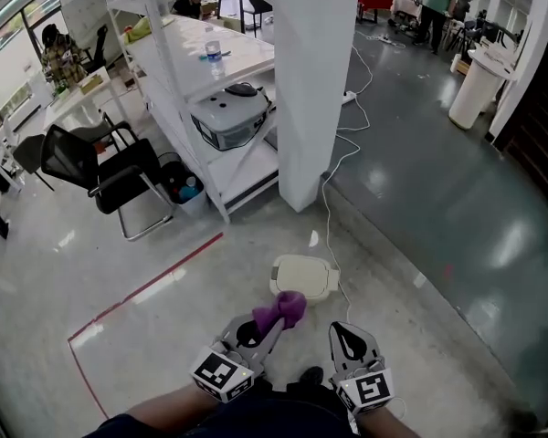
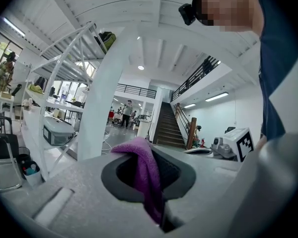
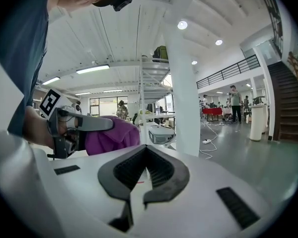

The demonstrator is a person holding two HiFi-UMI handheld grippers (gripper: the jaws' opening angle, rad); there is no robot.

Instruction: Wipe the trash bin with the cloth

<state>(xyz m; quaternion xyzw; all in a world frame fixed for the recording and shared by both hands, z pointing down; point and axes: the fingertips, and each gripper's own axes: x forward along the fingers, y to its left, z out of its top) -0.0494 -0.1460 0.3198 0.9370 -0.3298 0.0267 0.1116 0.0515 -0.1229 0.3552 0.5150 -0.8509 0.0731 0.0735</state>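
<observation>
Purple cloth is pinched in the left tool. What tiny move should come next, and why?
Probably lower the left tool until the purple cloth touches the lid of the trash bin. The cloth is already gripped, and the bin sits on the floor just ahead of it.

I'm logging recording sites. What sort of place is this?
Probably an open-plan office or workshop hall: white shelving racks, a black office chair, and a staircase up to a railed mezzanine.
</observation>
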